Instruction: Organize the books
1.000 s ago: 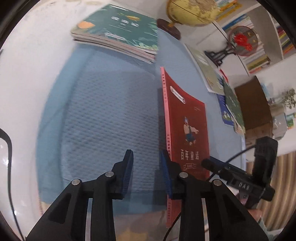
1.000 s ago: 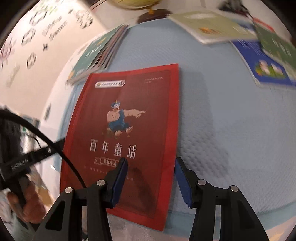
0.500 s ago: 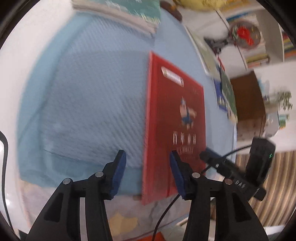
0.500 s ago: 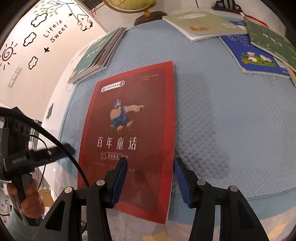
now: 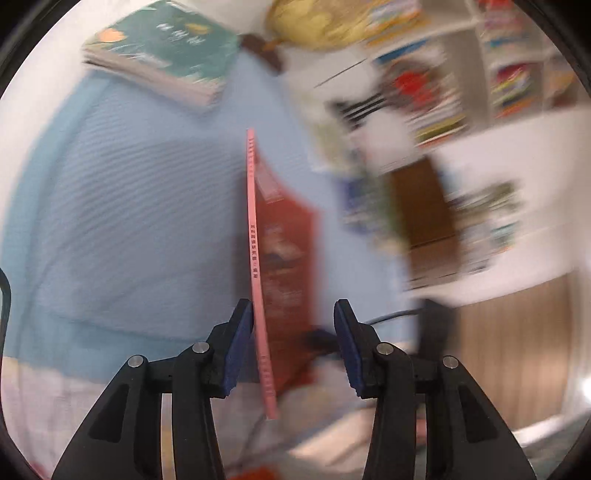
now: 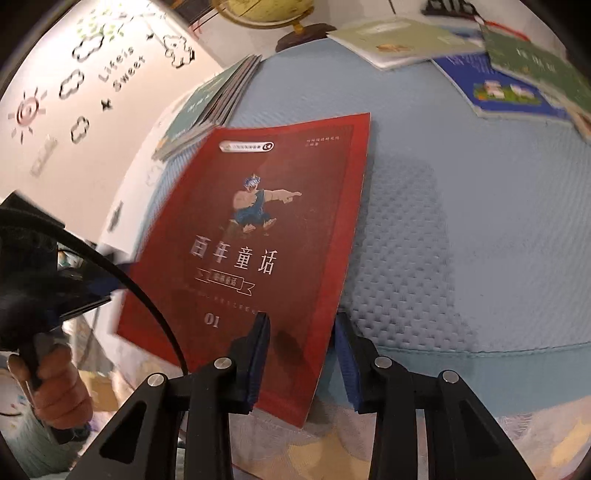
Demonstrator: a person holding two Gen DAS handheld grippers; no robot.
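A red storybook (image 6: 266, 221) lies tilted on the blue mat (image 6: 461, 221), its left edge raised and its near corner over the mat's front edge. My right gripper (image 6: 303, 339) straddles the book's lower right edge. Its jaws are closing, one pad over the cover and the other just past the edge. In the left wrist view the red storybook (image 5: 288, 258) appears almost edge-on, pink spine toward me. My left gripper (image 5: 293, 332) has the spine between its closing jaws, against the left pad and clear of the right one. A hand (image 6: 55, 380) holds that gripper at the book's left edge.
A stack of books with a green cover (image 5: 166, 48) sits at the mat's far left, beside a globe (image 6: 269, 11). Loose books, pale green (image 6: 402, 40), blue (image 6: 498, 88) and dark green (image 6: 535, 66), lie at the far right. A bookshelf (image 5: 509, 62) and brown box (image 5: 421, 206) stand beyond.
The red book's left edge has lifted, so it now shows edge-on to the left gripper, whose jaws took in the spine. The right jaws have narrowed over the book's lower right edge.
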